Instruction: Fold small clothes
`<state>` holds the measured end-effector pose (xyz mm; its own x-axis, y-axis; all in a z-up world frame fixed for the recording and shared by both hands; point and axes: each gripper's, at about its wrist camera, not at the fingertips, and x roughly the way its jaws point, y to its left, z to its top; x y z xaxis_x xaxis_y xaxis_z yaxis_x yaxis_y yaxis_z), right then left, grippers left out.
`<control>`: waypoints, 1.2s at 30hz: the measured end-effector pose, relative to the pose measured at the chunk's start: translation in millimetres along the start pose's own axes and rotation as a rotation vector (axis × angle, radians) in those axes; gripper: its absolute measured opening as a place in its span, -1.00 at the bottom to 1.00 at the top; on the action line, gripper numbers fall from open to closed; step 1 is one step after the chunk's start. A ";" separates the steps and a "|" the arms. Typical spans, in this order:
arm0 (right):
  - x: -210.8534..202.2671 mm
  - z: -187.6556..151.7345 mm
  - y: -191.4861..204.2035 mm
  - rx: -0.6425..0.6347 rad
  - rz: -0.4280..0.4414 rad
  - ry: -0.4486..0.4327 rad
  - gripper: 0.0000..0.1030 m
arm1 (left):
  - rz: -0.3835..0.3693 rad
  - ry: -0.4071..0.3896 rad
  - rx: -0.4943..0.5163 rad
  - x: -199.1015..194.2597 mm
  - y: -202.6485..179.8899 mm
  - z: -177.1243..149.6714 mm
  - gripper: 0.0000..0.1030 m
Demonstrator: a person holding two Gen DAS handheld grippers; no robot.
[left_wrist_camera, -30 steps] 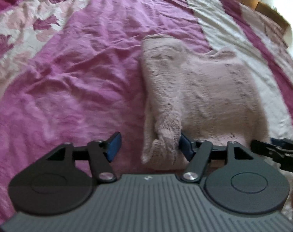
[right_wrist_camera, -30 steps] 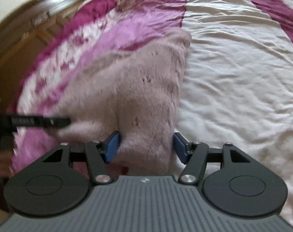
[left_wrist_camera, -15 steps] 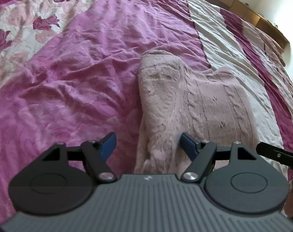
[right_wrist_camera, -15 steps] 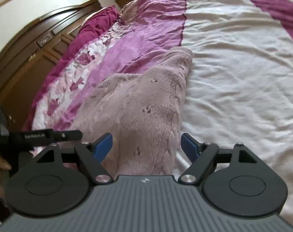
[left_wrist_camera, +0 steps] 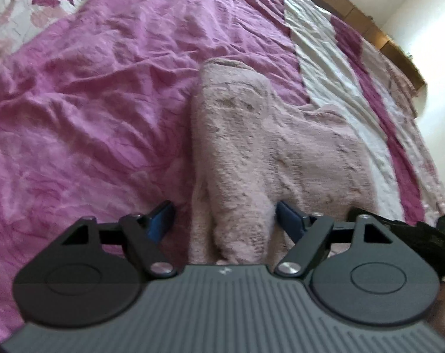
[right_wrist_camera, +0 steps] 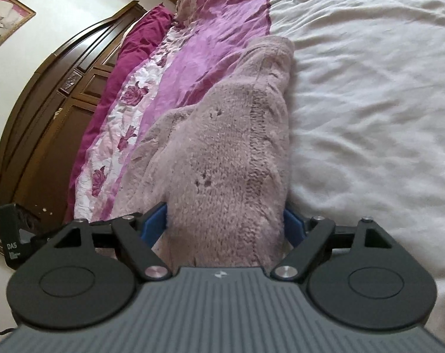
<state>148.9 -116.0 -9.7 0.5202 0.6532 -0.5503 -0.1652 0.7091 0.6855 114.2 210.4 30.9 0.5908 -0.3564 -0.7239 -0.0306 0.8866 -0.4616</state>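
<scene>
Left wrist view: left gripper (left_wrist_camera: 223, 216) jaws remain spread, holding nothing; the knitted garment (left_wrist_camera: 269, 147) lies folded on the bed (left_wrist_camera: 90, 103), its near edge between them.

Right wrist view: right gripper (right_wrist_camera: 224, 225) jaws likewise wide, having withdrawn slightly. The fold appears released.

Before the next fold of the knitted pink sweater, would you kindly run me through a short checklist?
1. Left gripper open: ok.
2. Right gripper open: ok.
3. Fuzzy pink knitted sweater lying on the pink and white striped bedspread: ok.
4. Sweater's near edge between each gripper's blue pads: ok.
5. Sweater smooth and flat: not ok, bunched near the left gripper.
6. Fabric layers between the jaws: cannot tell.
</scene>
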 end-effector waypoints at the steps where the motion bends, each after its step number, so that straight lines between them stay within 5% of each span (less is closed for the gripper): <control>1: 2.8 1.3 0.2 0.000 0.003 0.000 0.56 | -0.035 0.005 -0.022 1.5 1.4 -0.4 0.37; 2: 5.4 3.3 0.7 0.001 0.004 0.000 0.47 | -0.074 0.014 -0.050 3.6 3.5 -0.5 0.11; 5: 6.6 9.8 3.2 0.020 -0.005 -0.007 0.16 | -0.126 0.013 -0.117 5.8 7.8 0.0 -0.20; 9: -9.9 23.1 16.8 0.006 0.041 -0.029 0.00 | -0.157 -0.002 -0.146 -3.6 1.3 1.2 -0.29; 17: -71.4 44.9 41.3 -0.039 0.033 -0.056 -0.01 | -0.252 0.006 -0.163 -22.6 -37.0 -10.9 -0.34; 24: -152.8 22.6 28.9 -0.041 -0.005 -0.087 -0.01 | -0.319 0.027 -0.074 -33.2 -81.6 -43.8 -0.35; 28: -178.0 -10.6 9.1 -0.042 -0.071 -0.085 0.00 | -0.274 0.055 0.024 -26.7 -101.6 -70.8 -0.34; 33: -167.0 -43.5 -25.1 -0.022 -0.177 -0.031 0.09 | -0.118 0.080 0.161 -8.8 -113.2 -98.6 -0.29; 36: -159.4 -60.4 -39.7 -0.018 -0.221 -0.032 0.21 | -0.060 0.055 0.206 -9.4 -112.8 -104.8 -0.09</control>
<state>21.9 -232.2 22.1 0.5715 0.4732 -0.6704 -0.0595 0.8387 0.5413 27.6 82.9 36.0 0.5413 -0.4208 -0.7279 0.1716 0.9028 -0.3944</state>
